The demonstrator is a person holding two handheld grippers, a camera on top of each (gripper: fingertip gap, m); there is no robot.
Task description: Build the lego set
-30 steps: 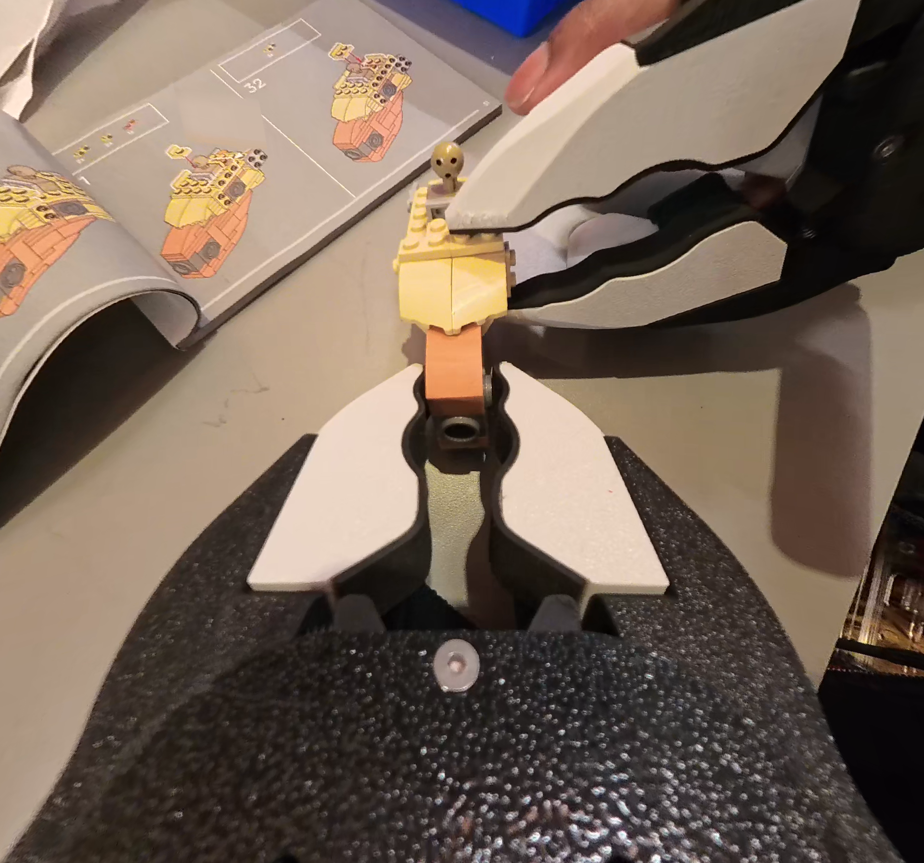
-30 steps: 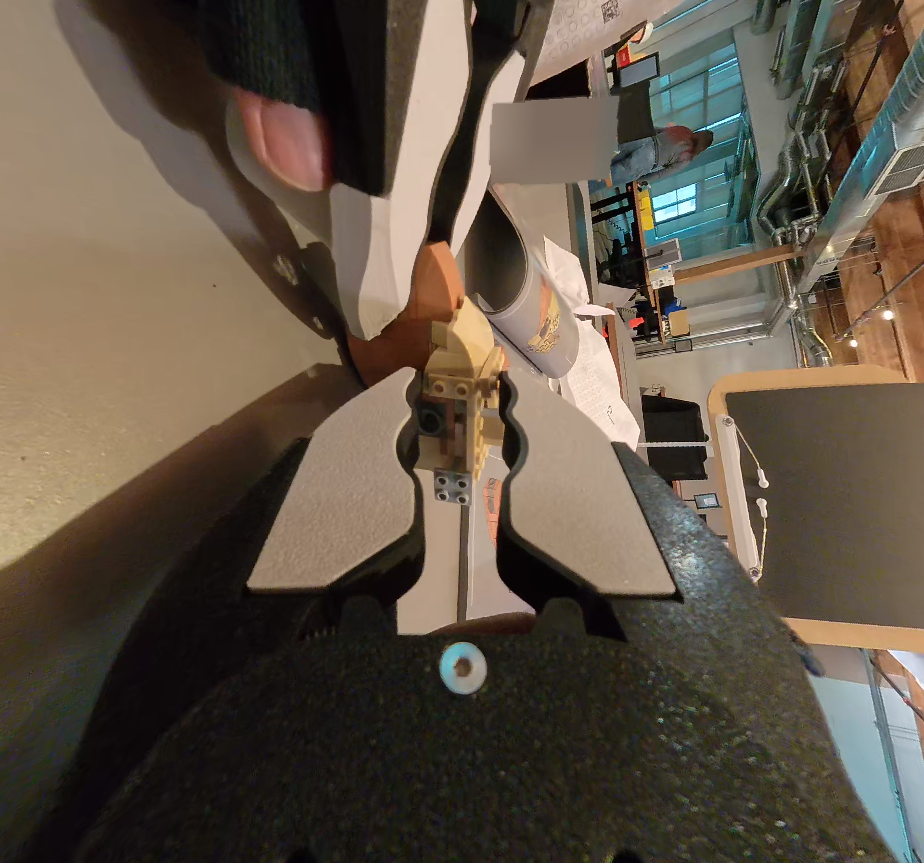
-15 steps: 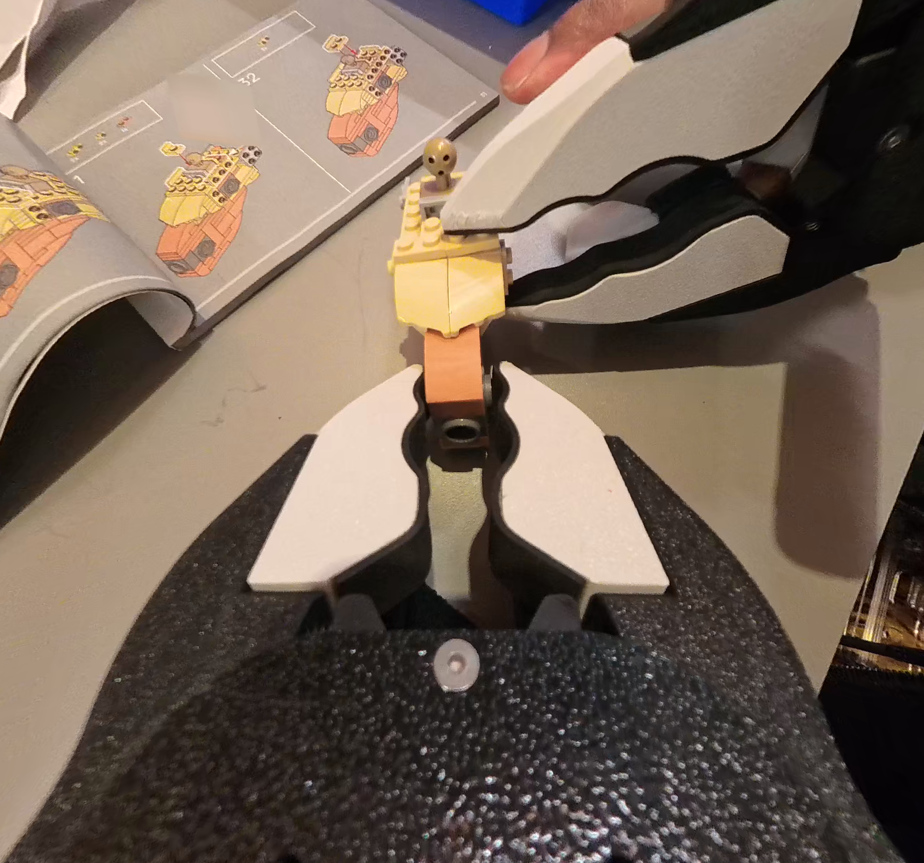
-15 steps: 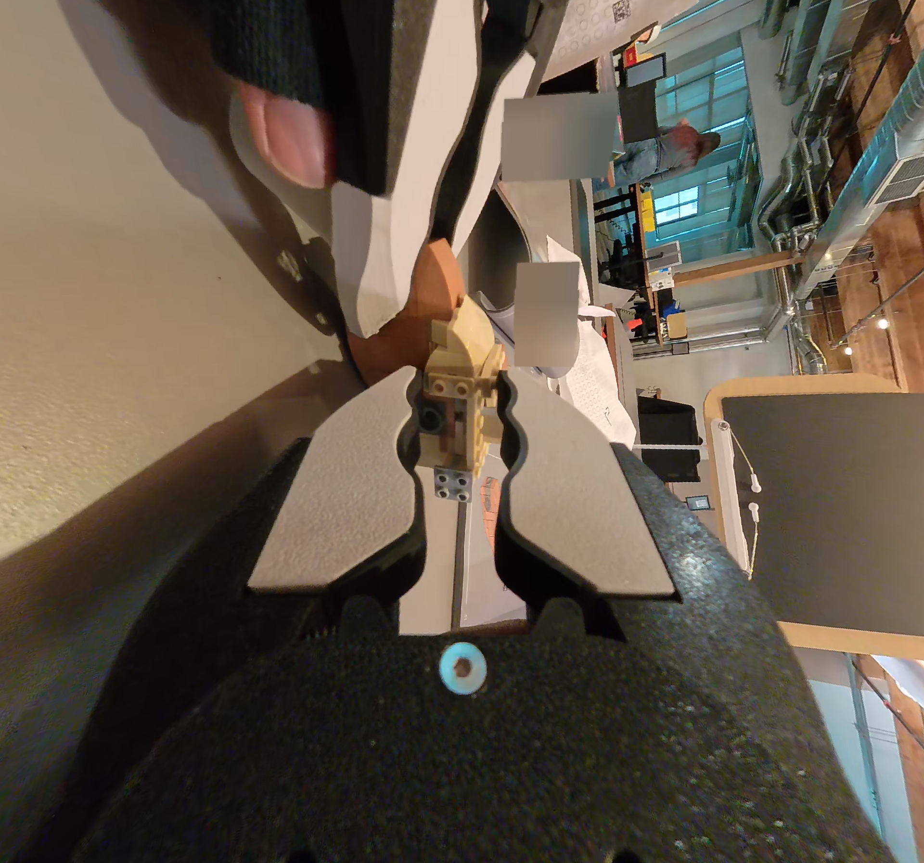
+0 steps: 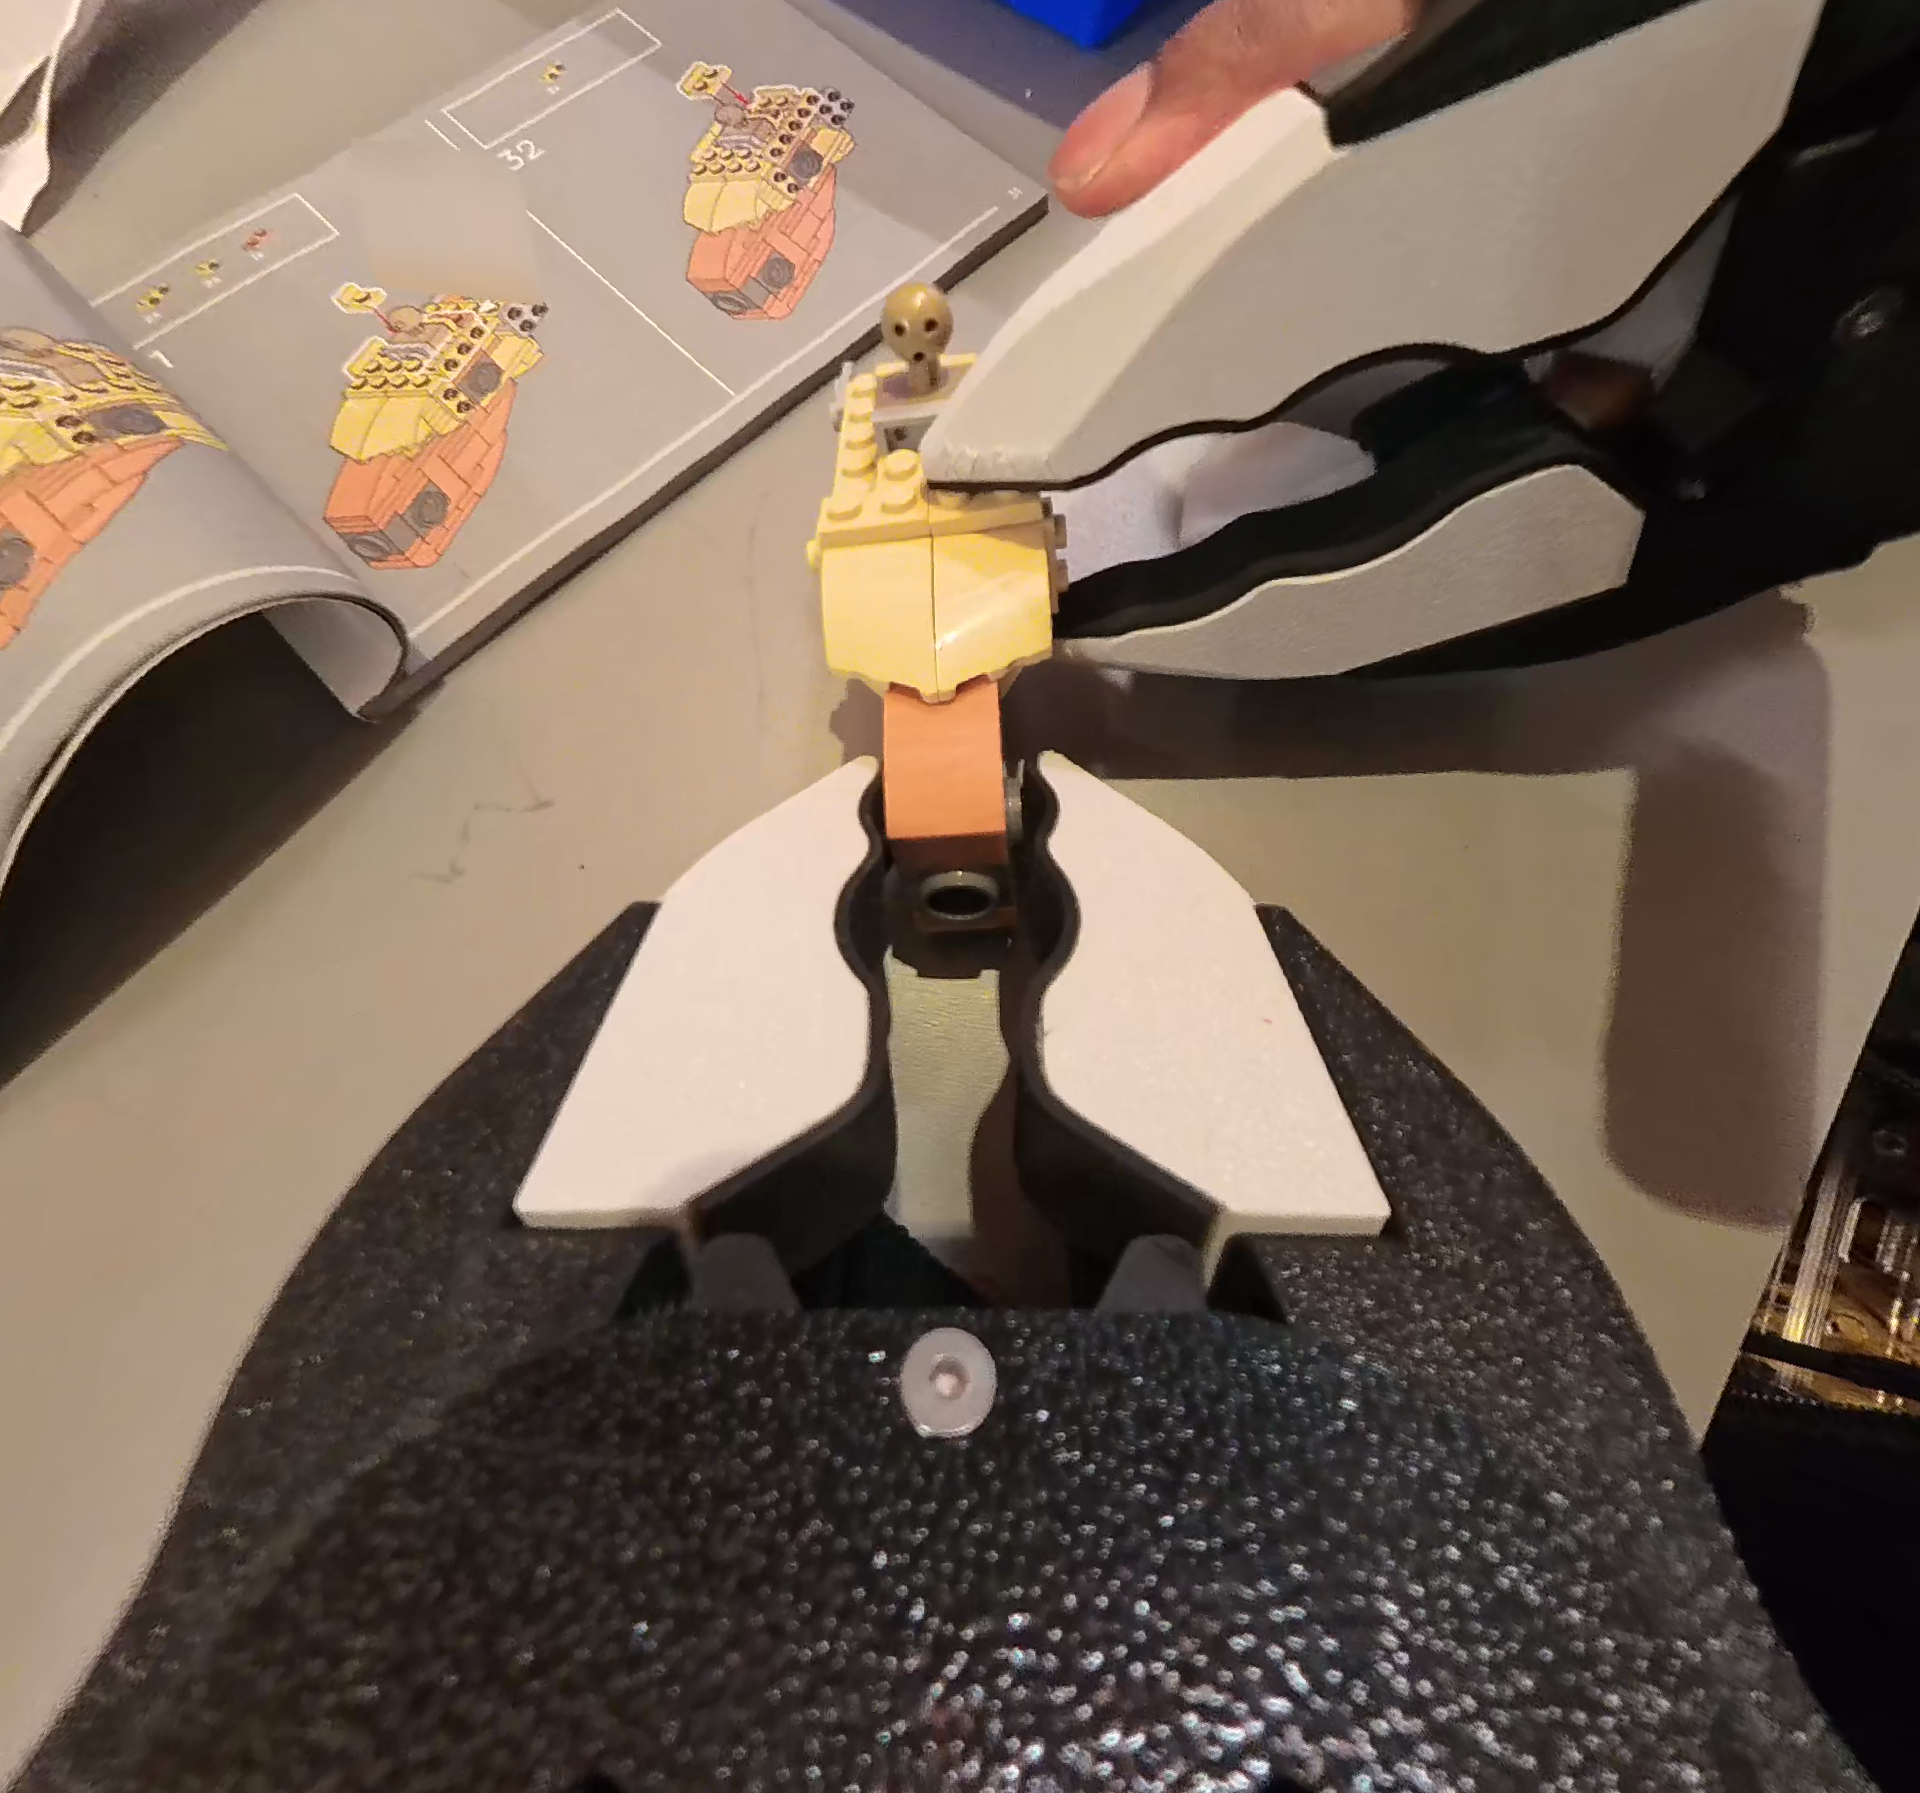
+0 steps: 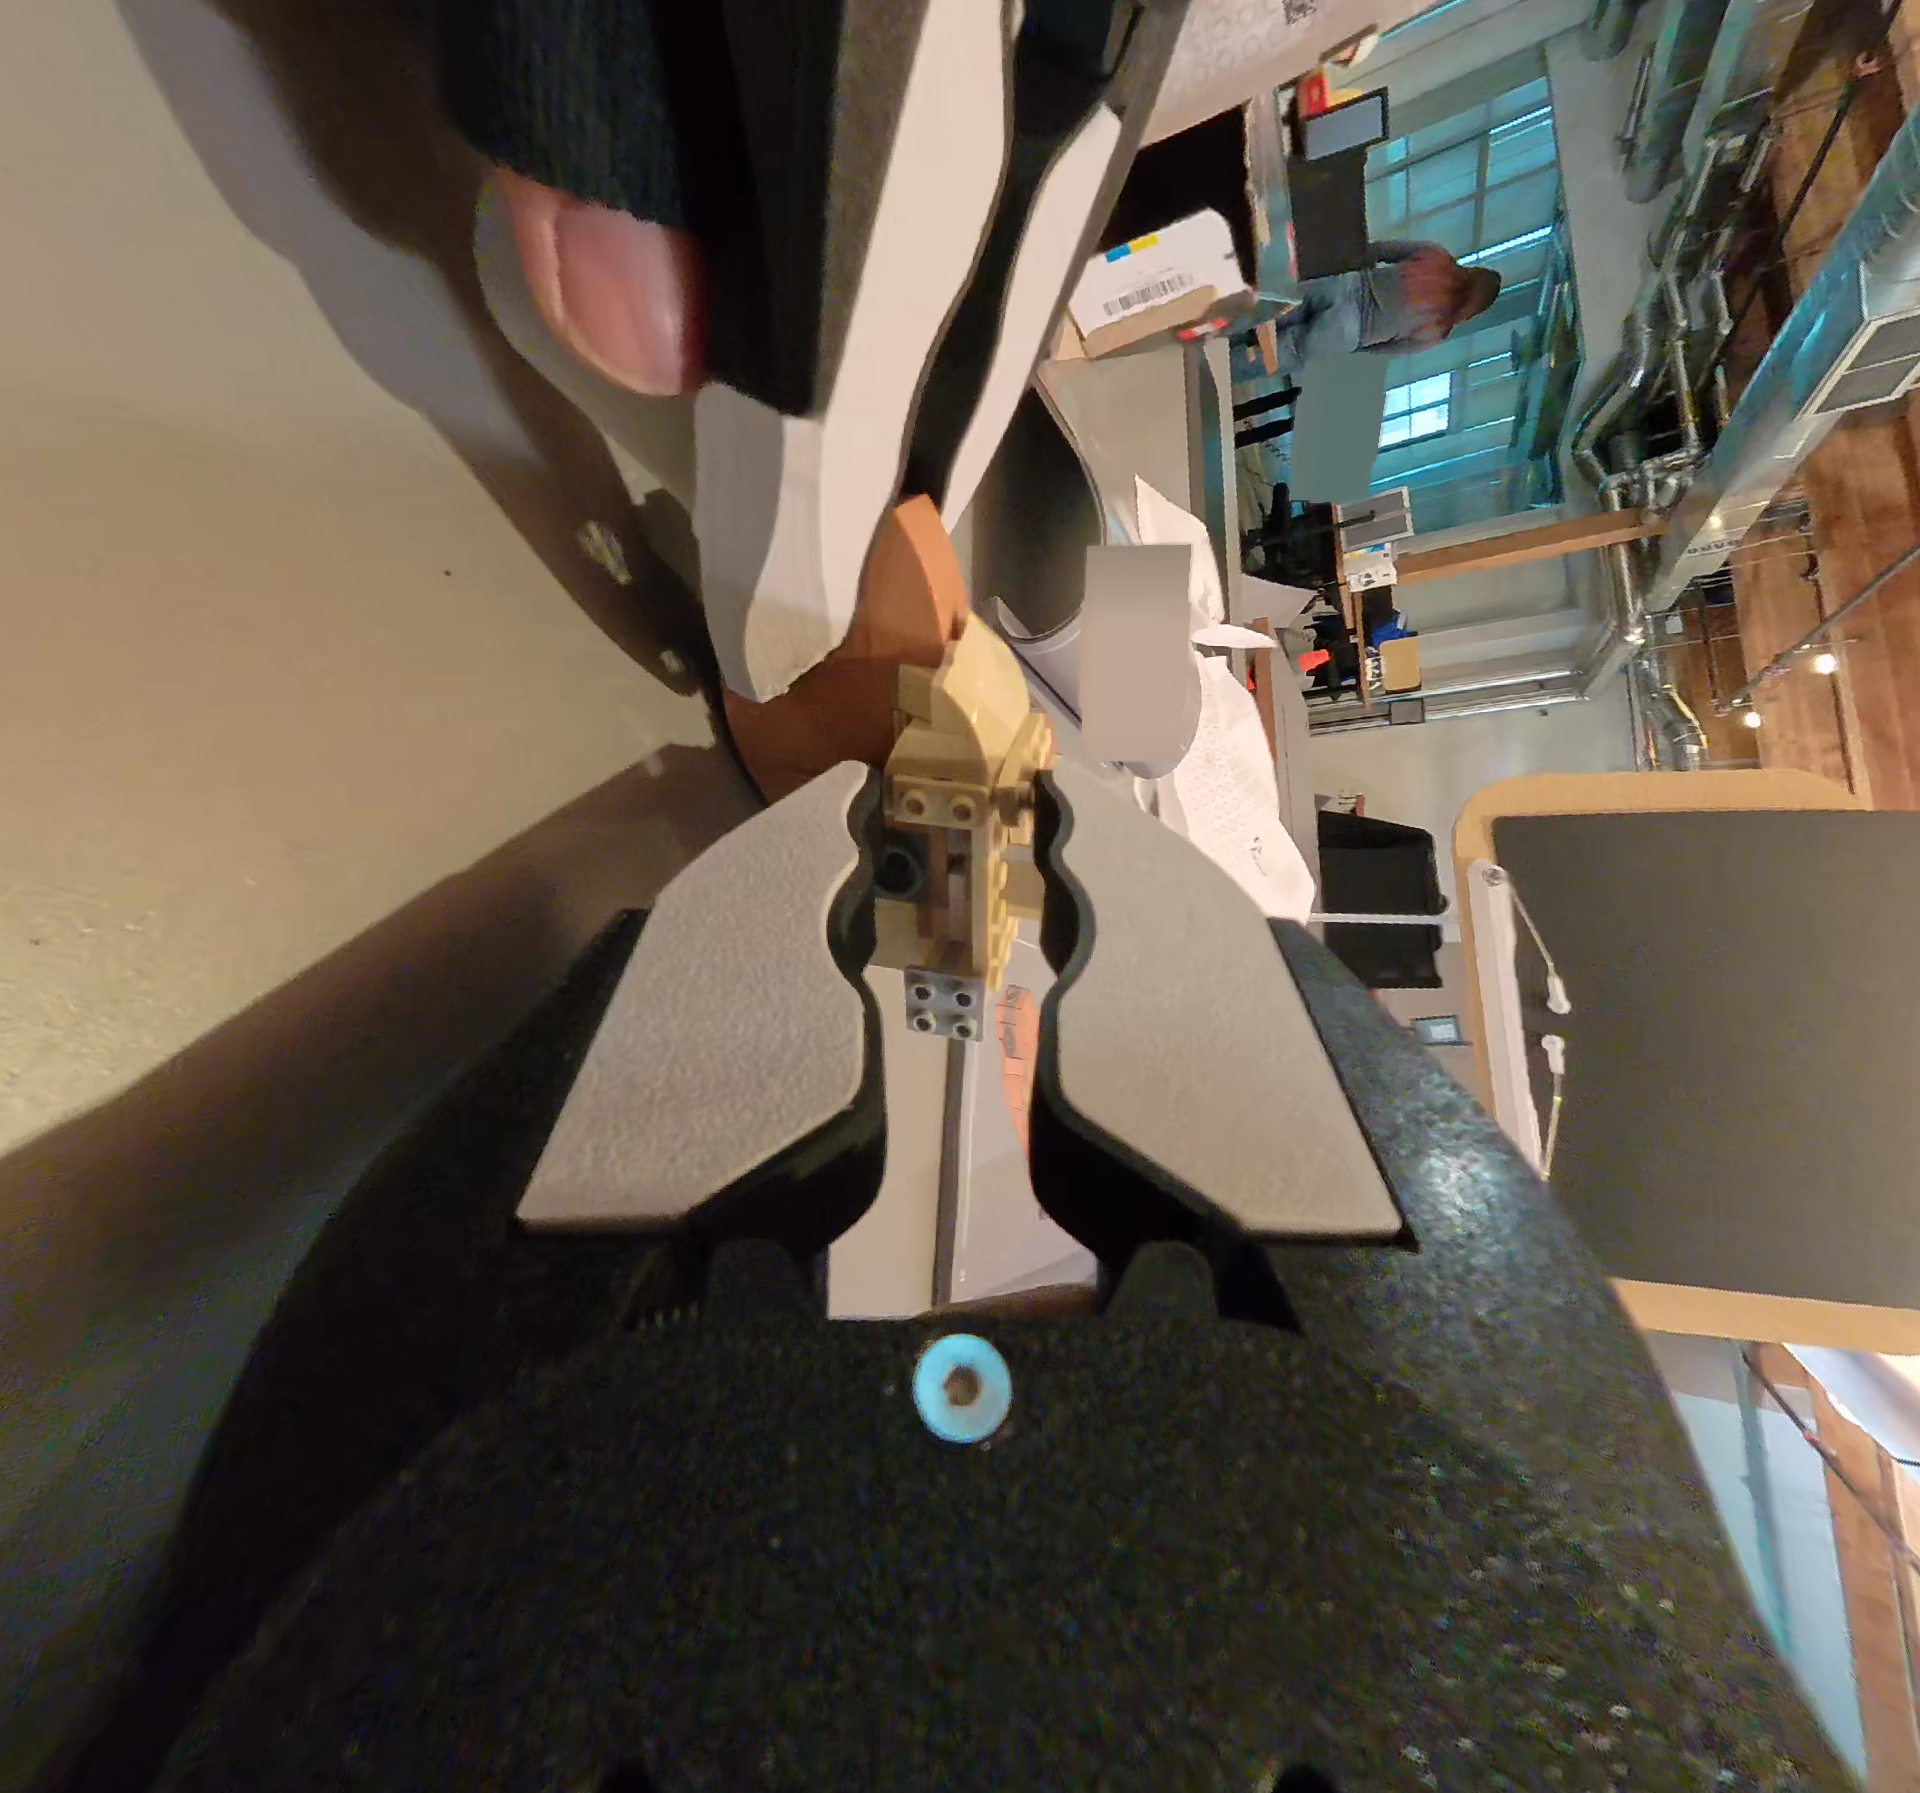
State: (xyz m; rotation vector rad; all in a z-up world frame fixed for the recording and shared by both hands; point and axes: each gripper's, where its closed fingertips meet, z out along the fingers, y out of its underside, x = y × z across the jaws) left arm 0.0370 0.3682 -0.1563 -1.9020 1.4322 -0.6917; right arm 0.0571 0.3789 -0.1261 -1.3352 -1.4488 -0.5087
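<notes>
Your left gripper (image 5: 951, 787) points forward, jaws nearly closed, clamping something at the tips. Your right gripper (image 5: 1003, 538) reaches in from the right, turned sideways, one finger above the other, apparently pinching too. A fingertip (image 5: 1117, 148) rests on its upper finger.

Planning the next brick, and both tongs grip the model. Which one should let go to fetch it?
Probably right. The left tongs clamp the lego model by its orange base, steadying it; the right tongs only pinch the yellow top.
</notes>
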